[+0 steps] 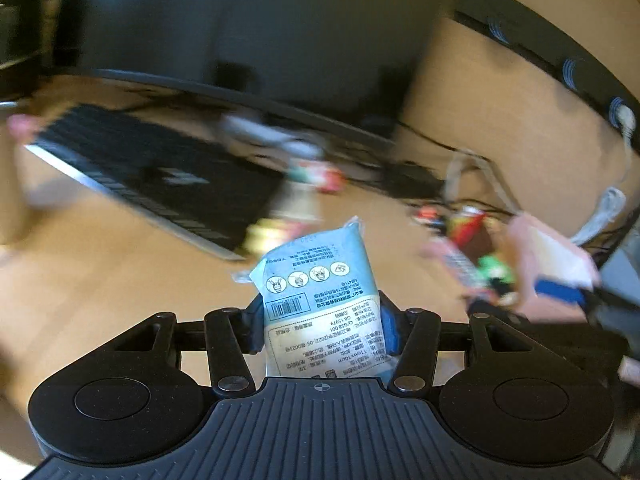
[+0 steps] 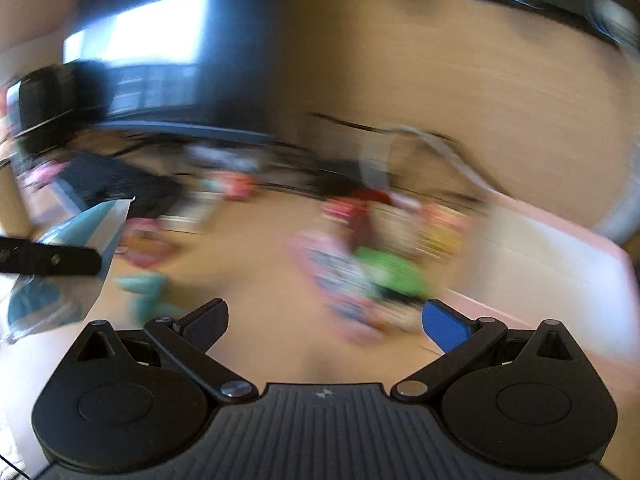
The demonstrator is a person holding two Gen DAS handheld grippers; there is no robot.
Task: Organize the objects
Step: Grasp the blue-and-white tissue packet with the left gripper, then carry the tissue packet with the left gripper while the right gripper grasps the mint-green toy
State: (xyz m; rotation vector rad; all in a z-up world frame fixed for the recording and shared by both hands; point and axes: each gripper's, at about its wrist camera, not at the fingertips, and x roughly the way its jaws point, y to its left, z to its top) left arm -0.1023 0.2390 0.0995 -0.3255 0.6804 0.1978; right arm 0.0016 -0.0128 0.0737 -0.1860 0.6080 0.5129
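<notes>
Keyboard [image 1: 152, 176] and snack packets [image 1: 476, 260] ring left gripper [image 1: 320, 324] pinching blue pouch [image 1: 316, 292]; right gripper [image 2: 326, 320] spread.

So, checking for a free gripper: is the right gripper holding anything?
No, the right gripper stands wide open with nothing between its fingers.

Light wooden desk [image 1: 100, 280], grain running across, bare over most of the near part. A black keyboard [image 1: 152, 176] with a pale edge lies on it at an angle toward the left. Beyond it a dark monitor base [image 1: 248, 96] stands at the back. Black cables [image 1: 432, 148] trail over the surface at right rear. Small colourful packets [image 1: 316, 176] lie scattered near the keyboard's right end, too blurred to read. At right a pink tray [image 2: 560, 264] sits on the desk, bright packets [image 2: 380, 268] heaped at its left side; contents indistinct.
</notes>
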